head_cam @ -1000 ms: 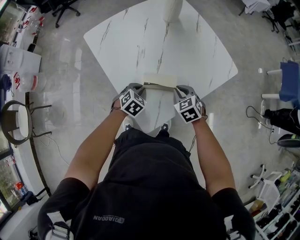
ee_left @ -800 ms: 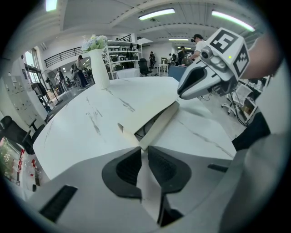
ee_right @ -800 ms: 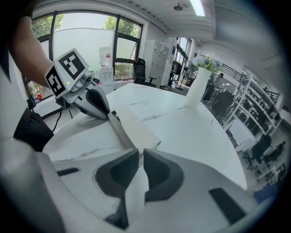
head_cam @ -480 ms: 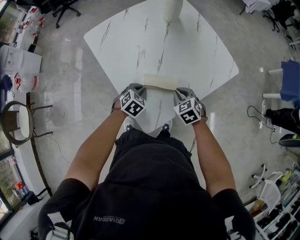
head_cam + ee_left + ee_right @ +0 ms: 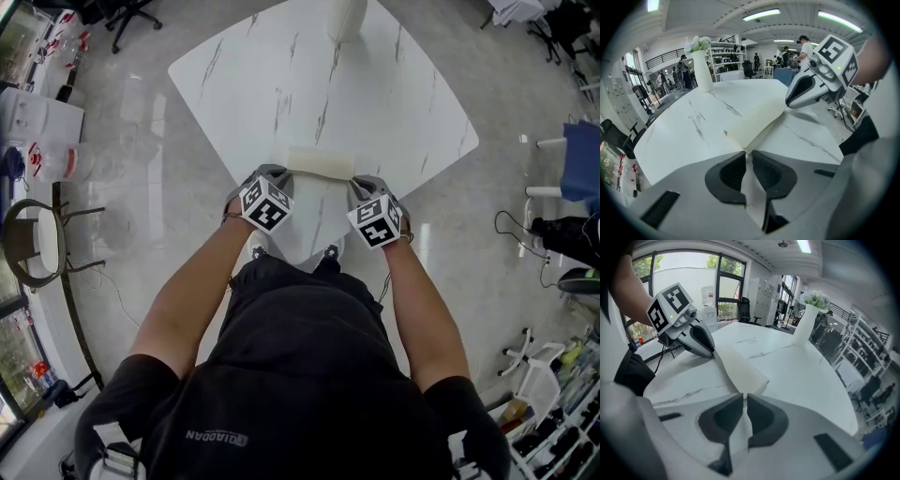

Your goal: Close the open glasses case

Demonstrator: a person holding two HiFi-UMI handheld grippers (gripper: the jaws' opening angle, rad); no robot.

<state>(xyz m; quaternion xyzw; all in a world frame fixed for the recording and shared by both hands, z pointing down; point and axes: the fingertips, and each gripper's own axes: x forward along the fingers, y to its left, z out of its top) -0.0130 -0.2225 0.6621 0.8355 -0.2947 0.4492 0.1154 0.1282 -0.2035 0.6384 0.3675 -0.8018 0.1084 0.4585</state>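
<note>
Glasses case [image 5: 321, 164] between left tongs [image 5: 277, 175] and right tongs [image 5: 362, 181], an end in each.

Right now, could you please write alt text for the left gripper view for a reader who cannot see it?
The left gripper pinches the near end of a cream glasses case on a white marble table; the right gripper holds its far end.

One glasses case [image 5: 321, 164], two grippers [image 5: 284, 172] [image 5: 356, 179], one marble table [image 5: 403, 103], one vase [image 5: 345, 17]

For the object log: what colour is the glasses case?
The glasses case is pale cream; best seen in the left gripper view.
</note>
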